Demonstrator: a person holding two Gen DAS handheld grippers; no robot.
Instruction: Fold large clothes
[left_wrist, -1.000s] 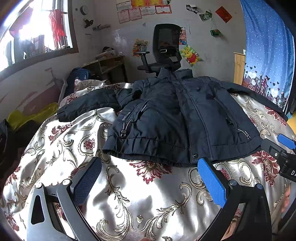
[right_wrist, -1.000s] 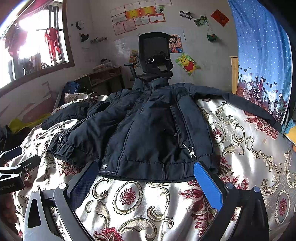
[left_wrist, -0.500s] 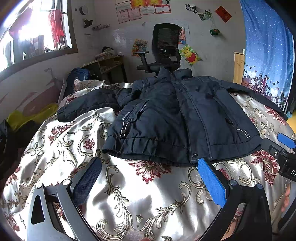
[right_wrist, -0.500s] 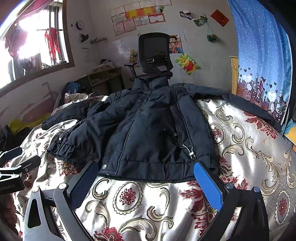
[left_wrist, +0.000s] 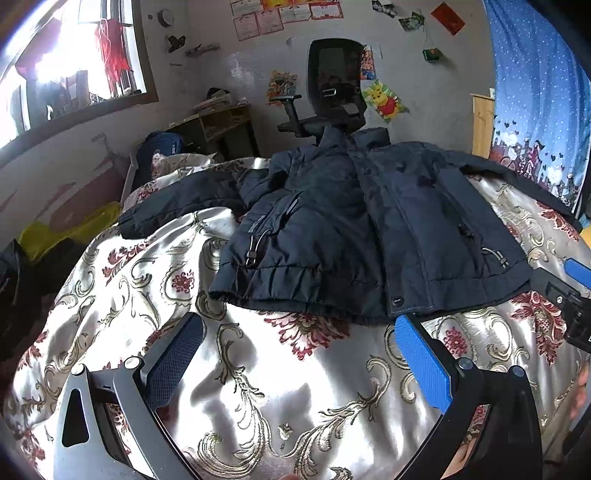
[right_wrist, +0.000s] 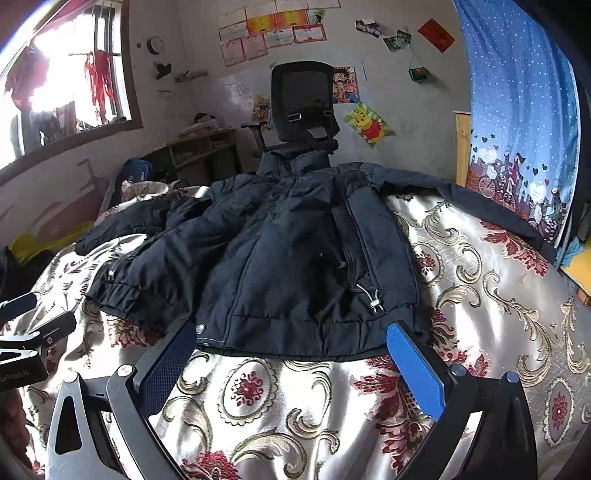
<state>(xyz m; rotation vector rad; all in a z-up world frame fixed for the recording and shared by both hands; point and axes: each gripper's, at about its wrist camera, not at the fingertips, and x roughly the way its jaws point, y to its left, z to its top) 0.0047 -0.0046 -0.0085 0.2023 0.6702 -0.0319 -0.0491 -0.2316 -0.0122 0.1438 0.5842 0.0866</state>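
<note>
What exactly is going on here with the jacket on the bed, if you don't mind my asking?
A person holds a two-finger gripper in each hand, about to fold a dark navy jacket that lies spread out, front up, on a floral bedspread. Both sleeves are out to the sides. The left gripper and the right gripper are both open and empty, poised just short of the jacket's hem. Nothing is folded yet.
</note>
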